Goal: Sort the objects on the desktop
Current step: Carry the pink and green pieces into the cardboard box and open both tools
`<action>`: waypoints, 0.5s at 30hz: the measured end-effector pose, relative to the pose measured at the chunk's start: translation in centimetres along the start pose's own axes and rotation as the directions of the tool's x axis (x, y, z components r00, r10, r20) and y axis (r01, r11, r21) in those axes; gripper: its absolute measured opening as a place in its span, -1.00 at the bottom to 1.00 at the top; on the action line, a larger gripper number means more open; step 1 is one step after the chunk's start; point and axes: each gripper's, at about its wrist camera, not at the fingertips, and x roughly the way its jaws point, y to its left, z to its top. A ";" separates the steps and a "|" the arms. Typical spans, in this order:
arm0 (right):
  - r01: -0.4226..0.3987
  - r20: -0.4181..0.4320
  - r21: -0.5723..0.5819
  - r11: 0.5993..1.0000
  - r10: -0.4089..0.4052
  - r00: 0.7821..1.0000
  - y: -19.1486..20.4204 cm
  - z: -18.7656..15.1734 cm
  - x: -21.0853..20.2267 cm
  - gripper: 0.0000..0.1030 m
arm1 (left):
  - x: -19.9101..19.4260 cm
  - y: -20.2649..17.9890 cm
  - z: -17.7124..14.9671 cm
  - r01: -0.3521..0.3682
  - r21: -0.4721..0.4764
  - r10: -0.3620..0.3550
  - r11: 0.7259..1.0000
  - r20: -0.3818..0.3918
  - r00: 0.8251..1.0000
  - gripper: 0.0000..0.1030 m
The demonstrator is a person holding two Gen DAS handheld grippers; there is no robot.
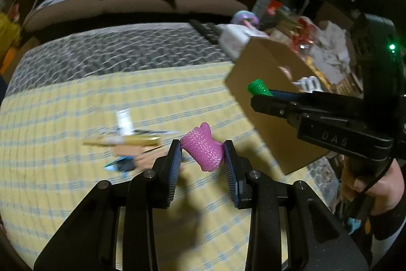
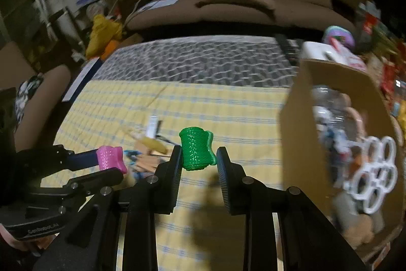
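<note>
- While both small textured pieces are held clear of the yellow checked cloth [image 1: 76,103], the step in hand is judged to be a carry toward the cardboard box [image 2: 302,118] at the right.
- A pink piece [image 1: 203,151] is gripped between the closed jaws of the left gripper [image 1: 203,156]; a green piece [image 2: 196,149] is gripped likewise by the right gripper [image 2: 198,159].
- Each piece is pinched near its end, so a steady squeeze should be kept and sudden rolls avoided until the box opening lies beneath.
- Release is best made one piece at a time, low over the box, so that neither bounces out or strikes the white ring-shaped item [image 2: 373,174] already inside.
- The two grippers are close together; some room should be kept between them.
- Only the right wrist view shows the inside of the box, with mixed items blurred there.
- Only the left wrist view shows the hand [image 1: 373,184] around the right gripper's handle.
- Loose items [image 1: 132,141] remain on the cloth, too blurred to be named, in both views.
</note>
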 end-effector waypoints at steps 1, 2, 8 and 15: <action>0.008 0.005 0.009 1.000 -0.008 1.000 -0.9 -0.1 -0.6 -0.47 | 0.4 -1.1 0.4 0.008 0.013 -0.008 1.000 -0.001 1.000 -0.40; 0.018 0.009 0.018 1.000 -0.018 1.000 -1.7 -0.2 -1.2 -0.47 | 0.6 -2.2 0.8 0.015 0.026 -0.015 1.000 -0.001 1.000 -0.40; 0.074 0.023 0.068 0.995 -0.075 0.997 -6.8 -1.5 -4.1 -0.47 | 2.3 -8.3 2.4 0.058 0.095 -0.057 0.994 -0.009 0.998 -0.40; 0.109 0.025 0.105 0.988 -0.112 0.993 -10.9 -3.2 -6.5 -0.47 | 4.5 -14.1 3.3 0.085 0.151 -0.082 0.985 -0.030 0.996 -0.40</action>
